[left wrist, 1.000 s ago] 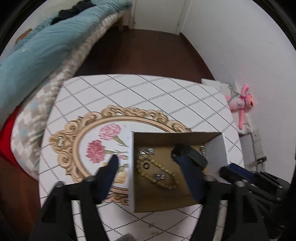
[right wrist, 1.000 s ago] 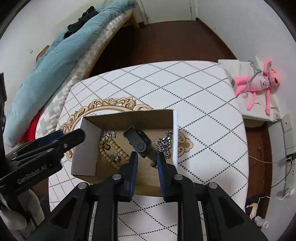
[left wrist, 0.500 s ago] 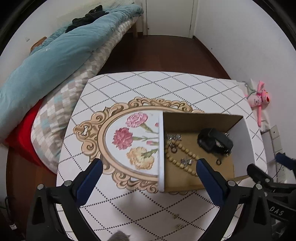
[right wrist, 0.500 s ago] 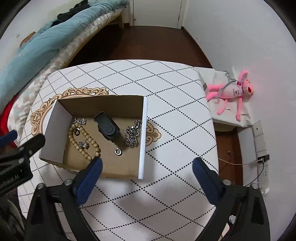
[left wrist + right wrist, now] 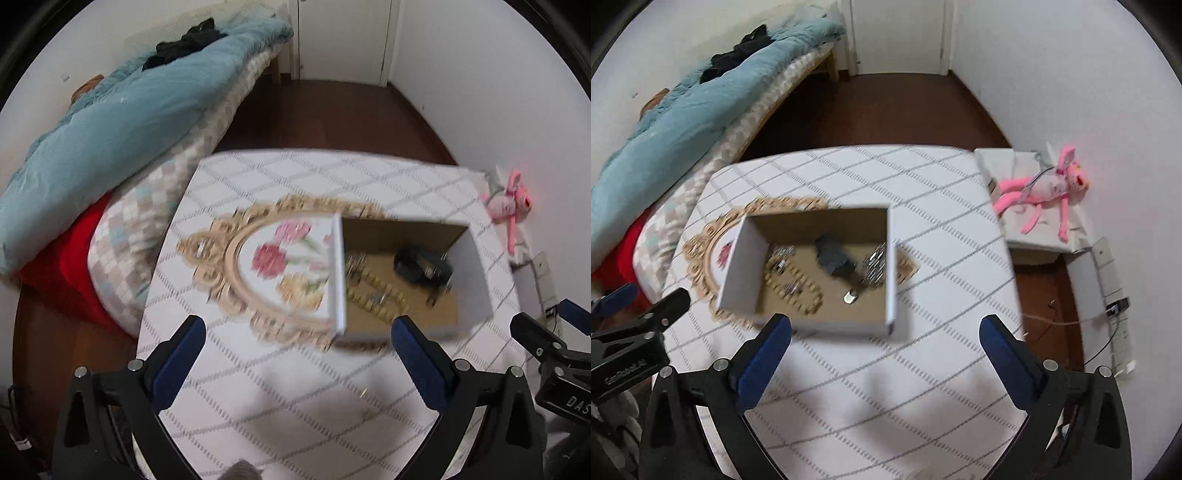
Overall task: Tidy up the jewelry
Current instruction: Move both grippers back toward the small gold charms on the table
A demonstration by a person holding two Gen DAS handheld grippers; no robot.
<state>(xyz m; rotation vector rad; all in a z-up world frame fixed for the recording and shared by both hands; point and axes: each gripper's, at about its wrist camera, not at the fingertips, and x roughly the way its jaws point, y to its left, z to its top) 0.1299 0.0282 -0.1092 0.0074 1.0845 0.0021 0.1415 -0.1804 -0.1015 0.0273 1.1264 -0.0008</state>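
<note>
A white cardboard box (image 5: 891,258) with a brown inside stands open on the table (image 5: 923,387). In it lie a beaded bracelet (image 5: 798,291), a black hair clip (image 5: 833,254), a silver chain (image 5: 873,264) and a small ring (image 5: 850,296). In the left wrist view the box (image 5: 338,273) sits right of centre, with the clip (image 5: 421,266) and beads (image 5: 376,291) inside. My left gripper (image 5: 295,336) is open above the tablecloth, near the box's front left corner. My right gripper (image 5: 884,334) hangs open in front of the box, holding nothing.
A printed gold oval frame with flowers (image 5: 273,258) decorates the tablecloth left of the box. A bed with a teal duvet (image 5: 110,122) lies at the left. A pink plush toy (image 5: 1041,188) rests on a low box right of the table. Cables and a power strip (image 5: 1115,299) run along the wall.
Both grippers opened wide and drew back from the box toward the table's near edge. The right one let go of the black clip, which now lies in the box.
</note>
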